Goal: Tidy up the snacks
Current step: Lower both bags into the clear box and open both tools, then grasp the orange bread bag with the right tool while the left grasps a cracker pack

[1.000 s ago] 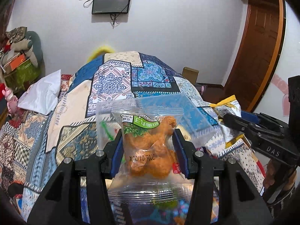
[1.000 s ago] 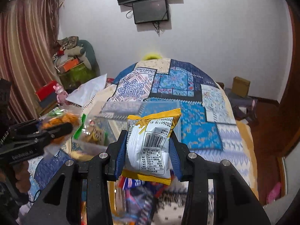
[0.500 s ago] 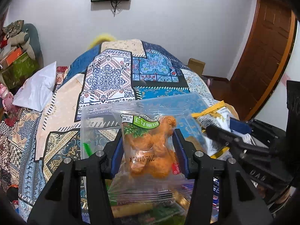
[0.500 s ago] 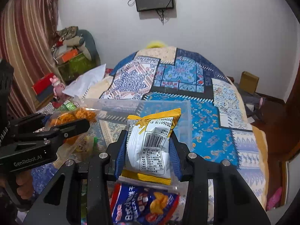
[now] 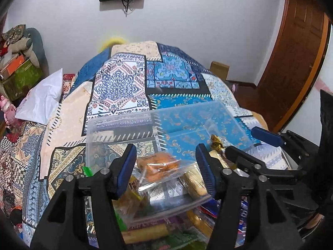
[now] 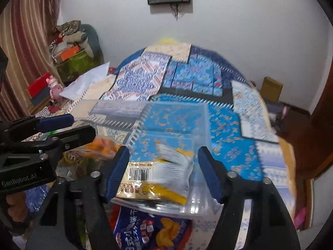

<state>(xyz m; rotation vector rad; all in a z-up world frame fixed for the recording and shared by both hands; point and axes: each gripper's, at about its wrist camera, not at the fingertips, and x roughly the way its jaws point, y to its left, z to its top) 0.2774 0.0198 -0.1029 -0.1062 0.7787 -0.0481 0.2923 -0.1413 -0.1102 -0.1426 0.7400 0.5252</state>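
Note:
A clear plastic box (image 5: 124, 125) lies on the patterned bedspread and holds several snack packets. My left gripper (image 5: 166, 162) hovers over it with its jaws opening. An orange snack packet (image 5: 158, 166) lies loose in the box below and between the blue pads, touched by neither. My right gripper (image 6: 163, 166) is beside it, jaws also opening. The white-and-yellow packet (image 6: 158, 175) sits blurred between its pads, free of them, over the box (image 6: 199, 125). Each view shows the other gripper at its edge: the right gripper (image 5: 251, 145) and the left gripper (image 6: 68, 127).
A blue snack bag (image 6: 154, 229) lies just in front of the box. A white pillow (image 5: 41, 100) rests at the bed's left edge. Boxes and soft toys (image 6: 70, 54) are stacked by the curtain. A cardboard box (image 6: 270, 89) stands on the floor near a wooden door (image 5: 295, 62).
Both grippers came down over the clear box and opened. The orange packet dropped from the left jaws into the box, and the white-and-yellow packet slipped free of the right jaws.

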